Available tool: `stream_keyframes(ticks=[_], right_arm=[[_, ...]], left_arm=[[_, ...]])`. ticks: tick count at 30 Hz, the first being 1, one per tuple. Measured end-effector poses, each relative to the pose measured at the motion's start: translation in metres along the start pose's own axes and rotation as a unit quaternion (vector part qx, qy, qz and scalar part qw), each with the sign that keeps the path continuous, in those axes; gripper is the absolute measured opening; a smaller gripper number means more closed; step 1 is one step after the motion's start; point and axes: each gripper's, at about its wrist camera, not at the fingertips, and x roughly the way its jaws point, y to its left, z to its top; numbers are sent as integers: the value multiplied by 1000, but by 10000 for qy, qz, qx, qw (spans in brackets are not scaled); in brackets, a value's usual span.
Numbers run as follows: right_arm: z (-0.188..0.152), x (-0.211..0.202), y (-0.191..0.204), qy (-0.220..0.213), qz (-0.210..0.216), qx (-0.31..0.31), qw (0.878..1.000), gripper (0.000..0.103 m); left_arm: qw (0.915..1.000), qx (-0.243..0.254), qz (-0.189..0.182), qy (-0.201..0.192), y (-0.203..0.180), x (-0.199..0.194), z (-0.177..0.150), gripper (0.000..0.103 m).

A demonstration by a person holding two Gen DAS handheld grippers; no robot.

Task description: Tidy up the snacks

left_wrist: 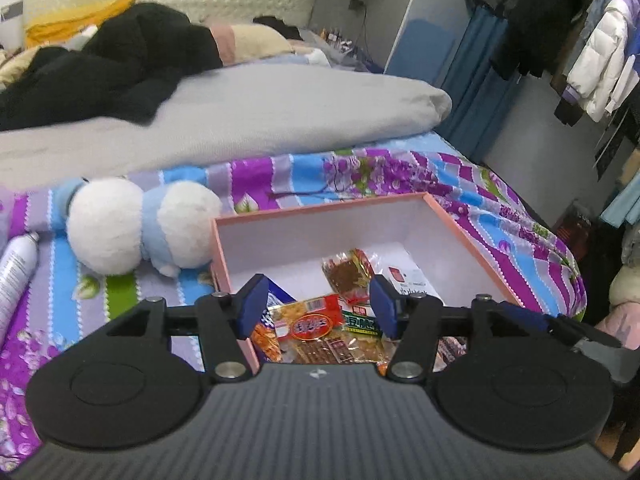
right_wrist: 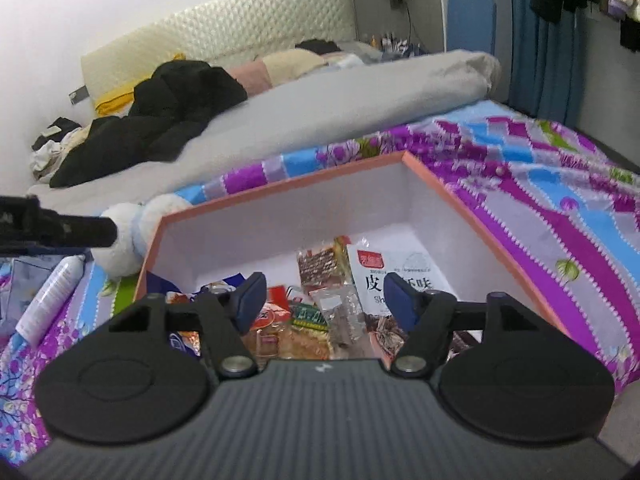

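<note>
Snacks look mostly boxed; I judge the task near its end.

On the bed [left_wrist: 460,184], the pink box [left_wrist: 320,210] sits open at the near right, beside a plush toy [left_wrist: 136,224] and a spray can [left_wrist: 16,276] to its left. The snack packets [right_wrist: 316,312] are piled in the box's near half, and I see none loose outside. My left gripper [left_wrist: 316,306] and right gripper [right_wrist: 324,300] hover over the pile, fingers spread, holding nothing.
</note>
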Motion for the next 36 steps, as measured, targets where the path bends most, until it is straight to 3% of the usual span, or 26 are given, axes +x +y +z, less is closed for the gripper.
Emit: stream_keyframes(ticks=[13,23,31,36], right_arm=[[32,-93,16,-926,245,-311,9949,67],[15,-151,23,-1297,362,-258,9906,67],[-3,-185,27,-1424,381,-205,9889,67],[-14,-197,27,-1528,457,-137,9871,67]], left_arm=[[9962,427,-43,-760,-28,-108,7,62],[9919,391,-117,-1205,-37,-173,-18,62],[9902,409,96,-1336,-38,-207,-51,62],[9909,358,25,-1294,-38,-220,-72,62]])
